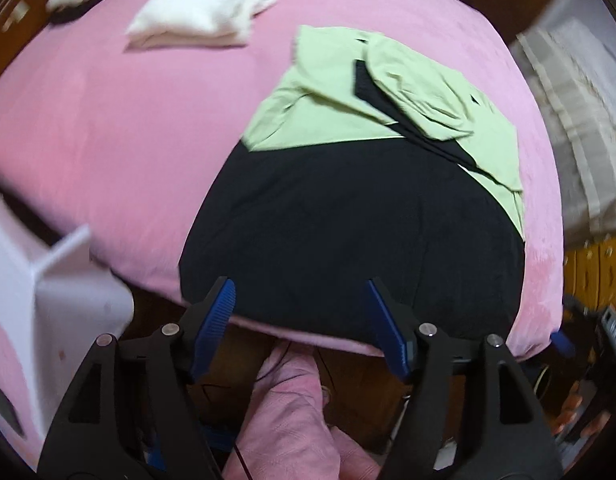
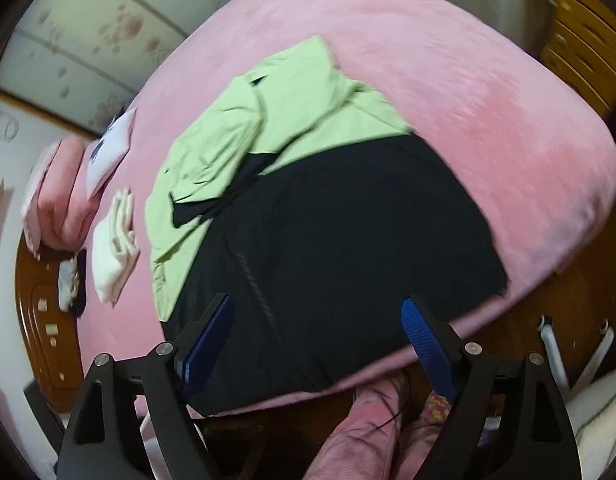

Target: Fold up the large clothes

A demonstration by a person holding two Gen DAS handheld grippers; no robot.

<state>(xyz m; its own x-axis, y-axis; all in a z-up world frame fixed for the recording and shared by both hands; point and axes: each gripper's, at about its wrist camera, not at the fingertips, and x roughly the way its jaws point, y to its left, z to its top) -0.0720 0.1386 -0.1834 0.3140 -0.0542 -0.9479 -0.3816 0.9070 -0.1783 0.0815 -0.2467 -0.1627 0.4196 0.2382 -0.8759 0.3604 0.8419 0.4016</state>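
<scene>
A: What's the room?

B: A pink bed (image 1: pixel 107 128) fills both frames, wooden furniture at the edges. The jacket (image 1: pixel 348 216), black below and green above, lies flat mid-frame, its hem near the bed's lower edge.

A: Differences?

B: Left view shows a white stool (image 1: pixel 47 280) lower left; right view shows a floral wall panel (image 2: pixel 107 20) upper left. White folded cloth (image 1: pixel 203 10) appears in both.

A: Grippers?

B: Left gripper (image 1: pixel 299 320) and right gripper (image 2: pixel 320 340) both spread apart, holding nothing. No legible writing.

- I see a black and green jacket (image 2: pixel 308 216) lying flat on the pink bed (image 2: pixel 488 112).
- My right gripper (image 2: pixel 318 328) hangs wide open over its black part.
- White folded clothes (image 2: pixel 113 248) lie beside it.
</scene>
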